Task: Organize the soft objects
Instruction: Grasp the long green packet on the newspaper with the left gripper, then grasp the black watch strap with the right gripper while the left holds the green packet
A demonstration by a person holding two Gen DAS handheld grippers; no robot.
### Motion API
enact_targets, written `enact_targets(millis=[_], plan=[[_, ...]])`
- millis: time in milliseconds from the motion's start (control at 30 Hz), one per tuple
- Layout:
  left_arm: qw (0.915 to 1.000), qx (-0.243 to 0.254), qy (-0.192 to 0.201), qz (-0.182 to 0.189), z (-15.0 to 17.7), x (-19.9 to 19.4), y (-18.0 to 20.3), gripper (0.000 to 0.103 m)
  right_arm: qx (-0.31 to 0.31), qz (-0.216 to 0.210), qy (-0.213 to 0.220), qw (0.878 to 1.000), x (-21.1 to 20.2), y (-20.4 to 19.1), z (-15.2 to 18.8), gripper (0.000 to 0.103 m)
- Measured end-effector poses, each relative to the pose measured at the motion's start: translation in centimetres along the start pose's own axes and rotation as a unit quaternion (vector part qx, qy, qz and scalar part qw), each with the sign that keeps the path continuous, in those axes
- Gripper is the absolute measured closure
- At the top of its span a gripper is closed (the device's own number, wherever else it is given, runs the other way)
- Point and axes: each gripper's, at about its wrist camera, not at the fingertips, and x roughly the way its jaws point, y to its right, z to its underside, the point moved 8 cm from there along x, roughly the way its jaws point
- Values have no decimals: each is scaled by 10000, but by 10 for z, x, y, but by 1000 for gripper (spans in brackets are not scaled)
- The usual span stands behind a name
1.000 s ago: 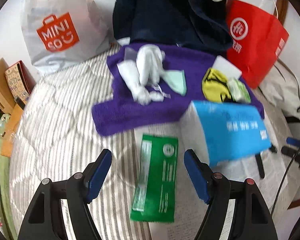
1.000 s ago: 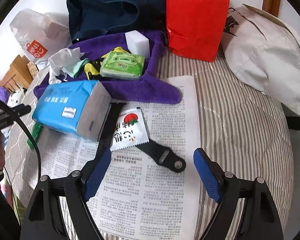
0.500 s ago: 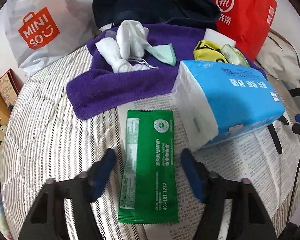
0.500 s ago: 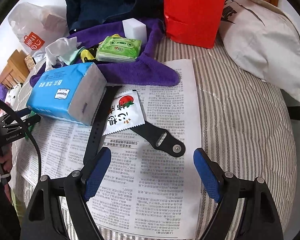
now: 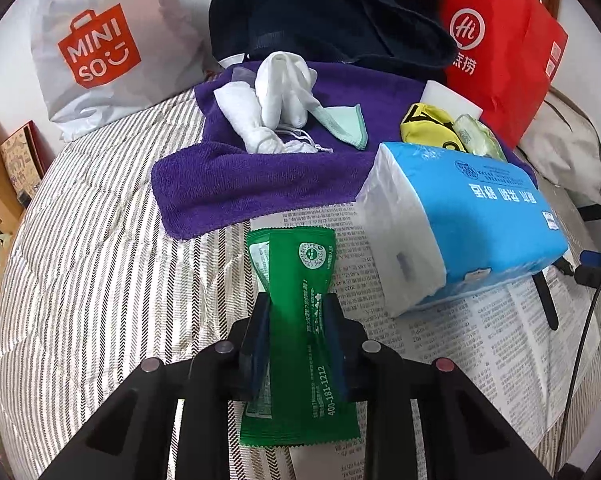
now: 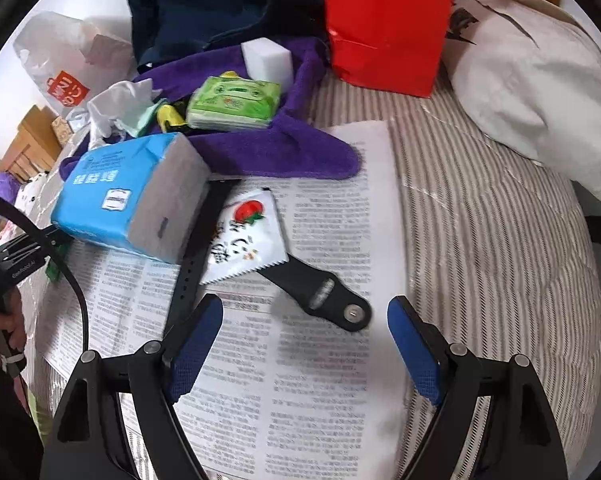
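Note:
My left gripper is shut on a green wet-wipe packet lying on the striped bed. Beyond it a purple towel holds white cloths, a mint cloth, a yellow pouch, a green tissue pack and a white sponge. A blue tissue pack lies to the right, also in the right wrist view. My right gripper is open and empty above a newspaper, just short of a black strap and a white sachet.
A white MINISO bag, dark clothes and a red paper bag stand at the back. A beige bag lies at the right. The other gripper and a cable show at the left of the right wrist view.
My left gripper moved forward over the green packet and closed on it. My right gripper moved slightly closer to the strap and stayed open.

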Motion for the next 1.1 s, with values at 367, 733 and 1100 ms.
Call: enact_targets(millis=[367, 733, 1100], plan=[[10000, 12, 3, -37, -2, 0, 0, 77, -513, -354, 37, 9980, 12, -56, 0, 21], [10000, -42, -1, 30, -2, 0, -1, 76, -870, 261, 9, 9959, 28, -53, 8, 31], [10000, -40, -48, -18, -2, 0, 0, 75, -1093, -5, 255, 9937, 25, -63, 8, 60]])
